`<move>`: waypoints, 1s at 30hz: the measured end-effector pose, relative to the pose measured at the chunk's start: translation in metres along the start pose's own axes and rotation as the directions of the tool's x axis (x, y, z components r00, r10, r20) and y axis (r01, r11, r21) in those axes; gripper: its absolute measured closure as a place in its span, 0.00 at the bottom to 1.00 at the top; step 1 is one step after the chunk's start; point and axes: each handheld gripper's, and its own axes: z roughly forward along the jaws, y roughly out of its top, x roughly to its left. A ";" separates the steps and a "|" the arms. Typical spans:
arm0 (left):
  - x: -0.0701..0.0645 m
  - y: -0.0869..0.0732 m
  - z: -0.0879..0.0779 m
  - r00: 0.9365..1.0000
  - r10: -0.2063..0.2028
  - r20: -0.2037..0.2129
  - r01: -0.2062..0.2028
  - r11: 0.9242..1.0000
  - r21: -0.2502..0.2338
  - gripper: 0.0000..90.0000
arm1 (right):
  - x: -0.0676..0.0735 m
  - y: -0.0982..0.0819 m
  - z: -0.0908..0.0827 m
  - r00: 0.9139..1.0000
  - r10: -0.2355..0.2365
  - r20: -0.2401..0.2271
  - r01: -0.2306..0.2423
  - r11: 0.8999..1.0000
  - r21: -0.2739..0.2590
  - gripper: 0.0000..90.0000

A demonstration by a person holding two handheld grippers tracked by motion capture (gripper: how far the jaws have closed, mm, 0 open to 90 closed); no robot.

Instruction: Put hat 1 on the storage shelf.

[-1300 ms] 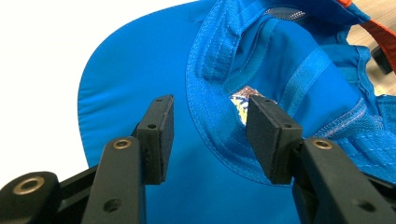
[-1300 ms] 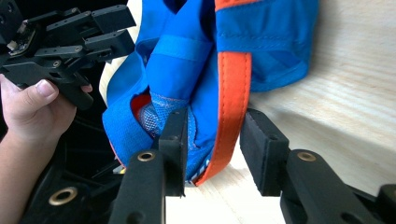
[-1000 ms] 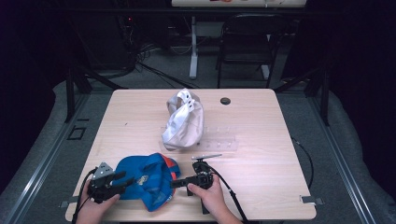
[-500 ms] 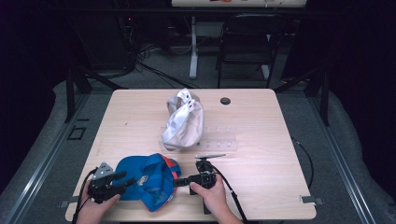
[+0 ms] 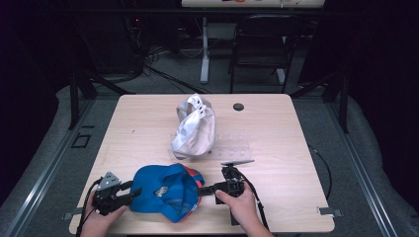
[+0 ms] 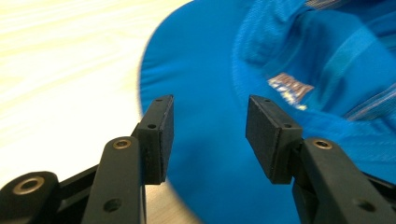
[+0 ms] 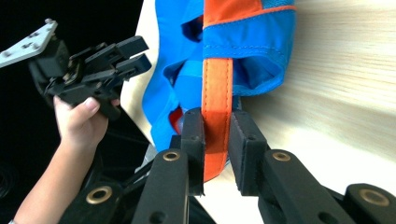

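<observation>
The blue cap [image 5: 165, 191] lies at the near edge of the table [image 5: 276, 128] and serves as the landmark. On the cap's right, the right gripper [image 7: 216, 140] has just been closing and now clamps the orange strap [image 7: 217, 84] between its 2 pads. On the cap's left, the left gripper [image 6: 208, 135] stands open, its jaws straddling the brim without apparent contact, though blur limits certainty. Beyond the cap, near the table centre, rests the white cap [image 5: 194, 128], with a clear plastic piece [image 5: 236, 146] just to its right. Step in hand: securing the strap. The next move likely calls for closing the left jaws on the brim, then adjusting or lifting with both.
</observation>
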 end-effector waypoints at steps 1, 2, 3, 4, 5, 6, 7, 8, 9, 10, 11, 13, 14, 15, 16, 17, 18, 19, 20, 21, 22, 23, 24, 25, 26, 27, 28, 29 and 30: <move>0.000 0.000 0.000 1.000 0.000 0.000 0.000 1.000 0.000 0.58 | 0.000 0.000 -0.007 1.000 -0.004 0.000 0.004 1.000 0.008 0.86; 0.000 0.000 0.000 1.000 0.000 0.001 0.000 1.000 0.002 0.58 | -0.001 0.000 -0.019 1.000 -0.007 -0.001 0.007 1.000 -0.002 0.86; 0.000 0.000 0.000 1.000 0.000 0.000 0.000 1.000 0.000 0.58 | -0.001 0.000 -0.019 1.000 -0.007 -0.001 0.007 1.000 -0.002 0.86; 0.000 0.000 0.000 1.000 0.000 0.000 0.000 1.000 0.000 0.58 | -0.002 0.001 -0.024 1.000 -0.005 -0.007 0.005 1.000 -0.007 0.86; 0.000 0.000 0.000 1.000 0.000 0.001 0.000 1.000 -0.001 0.58 | -0.002 0.001 -0.029 1.000 -0.001 -0.005 0.001 1.000 -0.015 0.86; 0.000 0.000 0.000 1.000 0.002 -0.005 -0.002 1.000 0.003 0.58 | -0.002 0.002 -0.035 1.000 0.004 -0.003 -0.004 1.000 -0.020 0.86; -0.001 0.000 0.000 1.000 0.004 -0.006 -0.004 1.000 0.002 0.58 | -0.003 0.003 -0.042 1.000 -0.006 0.026 0.006 1.000 -0.012 0.86; -0.001 0.001 0.000 1.000 0.006 -0.003 -0.006 1.000 0.008 0.58 | -0.004 0.004 -0.047 1.000 0.002 -0.002 -0.002 1.000 -0.027 0.86; -0.001 0.001 0.000 1.000 0.009 0.000 -0.009 1.000 0.011 0.58 | -0.004 0.005 -0.053 1.000 -0.006 0.031 0.007 1.000 -0.018 0.86; -0.001 0.001 0.000 1.000 0.006 -0.001 -0.006 1.000 0.009 0.58 | -0.002 0.003 -0.050 0.999 0.051 -0.018 -0.053 0.995 -0.089 0.86; -0.001 0.001 0.000 1.000 0.005 -0.002 -0.005 1.000 0.008 0.58 | -0.005 0.006 -0.061 1.000 0.001 0.003 -0.001 0.999 -0.035 0.86; 0.000 0.000 0.000 1.000 0.000 0.000 0.000 1.000 -0.001 0.58 | -0.007 0.006 -0.070 1.000 -0.002 -0.001 0.002 1.000 -0.031 0.86; 0.001 0.000 0.000 1.000 0.003 -0.001 -0.003 1.000 0.003 0.58 | -0.007 0.006 -0.074 1.000 0.003 0.003 -0.003 0.999 -0.036 0.86; 0.001 0.000 0.000 1.000 0.001 -0.001 -0.001 1.000 0.001 0.58 | -0.009 0.005 -0.083 1.000 0.004 -0.016 -0.005 0.999 -0.040 0.86; 0.001 0.000 0.000 1.000 -0.001 -0.001 0.001 1.000 0.001 0.58 | -0.009 0.005 -0.083 1.000 0.004 -0.016 -0.005 0.999 -0.040 0.86; 0.001 0.000 0.000 1.000 0.000 -0.001 0.000 1.000 0.002 0.58 | -0.009 0.003 -0.087 1.000 0.018 -0.023 -0.019 0.998 -0.053 0.86; 0.001 0.000 0.000 1.000 -0.001 0.000 0.001 1.000 0.001 0.58 | -0.010 0.002 -0.091 1.000 0.021 -0.018 -0.022 0.998 -0.057 0.86; 0.001 0.000 0.000 1.000 0.002 0.001 -0.002 1.000 0.002 0.58 | -0.011 0.002 -0.094 0.999 0.022 -0.030 -0.024 0.998 -0.059 0.86; 0.001 0.000 0.000 1.000 0.003 0.000 -0.003 1.000 0.003 0.58 | -0.012 0.001 -0.097 0.999 0.022 -0.032 -0.024 0.998 -0.065 0.86; 0.000 0.000 0.000 1.000 0.001 0.002 -0.001 1.000 0.001 0.58 | -0.013 0.001 -0.099 0.999 0.023 -0.038 -0.026 0.997 -0.067 0.86; -0.001 0.000 0.000 1.000 0.002 -0.001 -0.002 1.000 0.000 0.58 | -0.014 0.001 -0.101 0.999 0.027 -0.041 -0.030 0.997 -0.069 0.86; -0.001 0.000 0.000 1.000 0.002 -0.001 -0.002 1.000 0.000 0.58 | -0.014 0.001 -0.104 0.998 0.034 -0.049 -0.038 0.997 -0.073 0.86; -0.001 0.000 0.000 1.000 0.002 -0.002 -0.002 1.000 0.000 0.58 | -0.015 0.001 -0.106 0.998 0.040 -0.056 -0.044 0.996 -0.076 0.86; -0.001 0.000 0.000 1.000 0.001 -0.005 -0.001 1.000 0.004 0.58 | -0.015 0.002 -0.108 0.997 0.046 -0.061 -0.051 0.996 -0.079 0.86; 0.000 0.000 0.000 1.000 0.002 0.001 -0.002 1.000 0.001 0.58 | -0.015 0.002 -0.109 0.997 0.047 -0.061 -0.052 0.995 -0.080 0.86; 0.000 0.000 0.001 1.000 0.002 0.001 -0.003 1.000 0.001 0.58 | -0.015 0.003 -0.111 0.996 0.049 -0.069 -0.055 0.995 -0.088 0.86; 0.000 0.000 0.001 1.000 0.002 0.001 -0.002 1.000 0.002 0.58 | -0.014 0.003 -0.112 0.997 0.050 -0.062 -0.056 0.994 -0.090 0.86; 0.000 0.000 0.001 1.000 0.002 0.001 -0.002 1.000 0.002 0.58 | -0.014 0.004 -0.112 0.997 0.048 -0.066 -0.054 0.994 -0.093 0.86; 0.000 0.000 0.001 1.000 0.003 0.001 -0.003 1.000 0.001 0.58 | -0.013 0.005 -0.114 0.996 0.052 -0.072 -0.059 0.993 -0.100 0.86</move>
